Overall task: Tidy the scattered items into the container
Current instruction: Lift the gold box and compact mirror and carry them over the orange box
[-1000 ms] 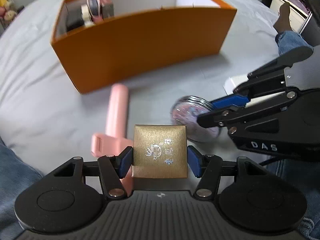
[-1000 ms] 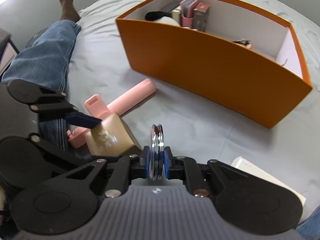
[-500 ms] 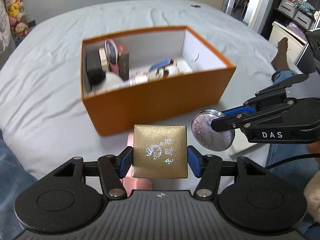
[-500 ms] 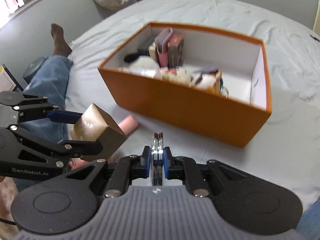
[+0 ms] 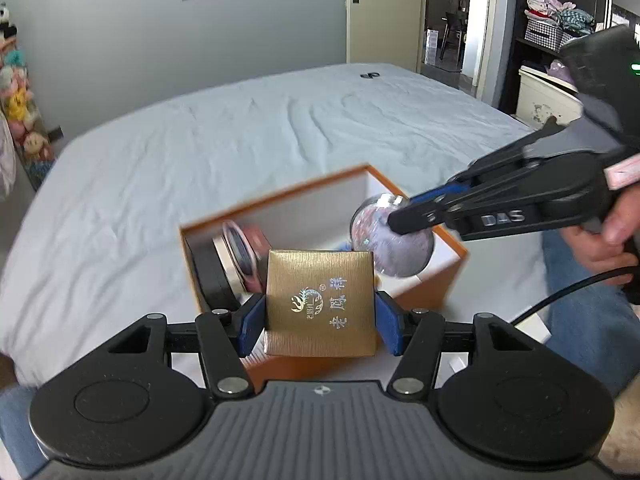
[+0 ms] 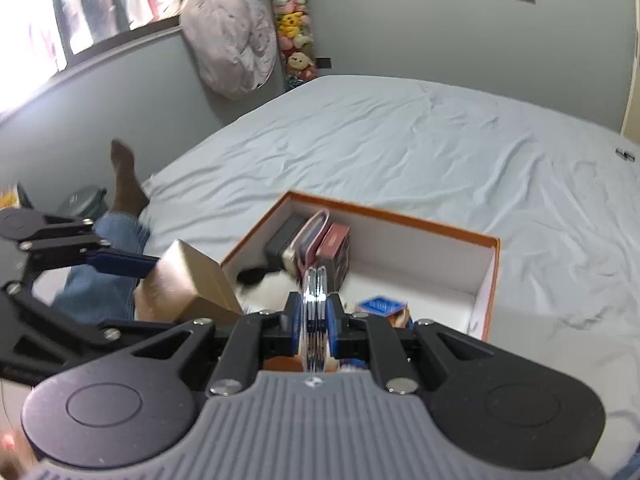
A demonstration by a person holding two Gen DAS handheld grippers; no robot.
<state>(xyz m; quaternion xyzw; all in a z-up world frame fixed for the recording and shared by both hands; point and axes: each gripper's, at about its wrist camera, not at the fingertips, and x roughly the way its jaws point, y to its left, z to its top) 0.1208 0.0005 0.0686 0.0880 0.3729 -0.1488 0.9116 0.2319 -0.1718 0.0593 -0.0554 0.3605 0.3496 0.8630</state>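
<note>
My left gripper [image 5: 320, 320] is shut on a small gold box [image 5: 320, 300] and holds it in the air over the near wall of the orange box [image 5: 448, 276]. My right gripper [image 6: 316, 320] is shut on a round glittery compact [image 6: 315, 312], held edge-on above the orange box [image 6: 490, 280]. In the left wrist view the compact [image 5: 400, 252] hangs over the box's right half. In the right wrist view the gold box [image 6: 188, 280] is at the orange box's left end. The orange box holds several small items at its left end.
The orange box sits on a bed with a pale blue sheet [image 5: 240, 140]. A person's jeans-clad leg [image 6: 100, 280] lies at the bed's left edge. A white flat item [image 5: 532, 326] lies on the bed by the box's right corner.
Both grippers have risen and moved forward with their loads, from beside the orange box to above it. The pink item on the sheet has dropped out of view.
</note>
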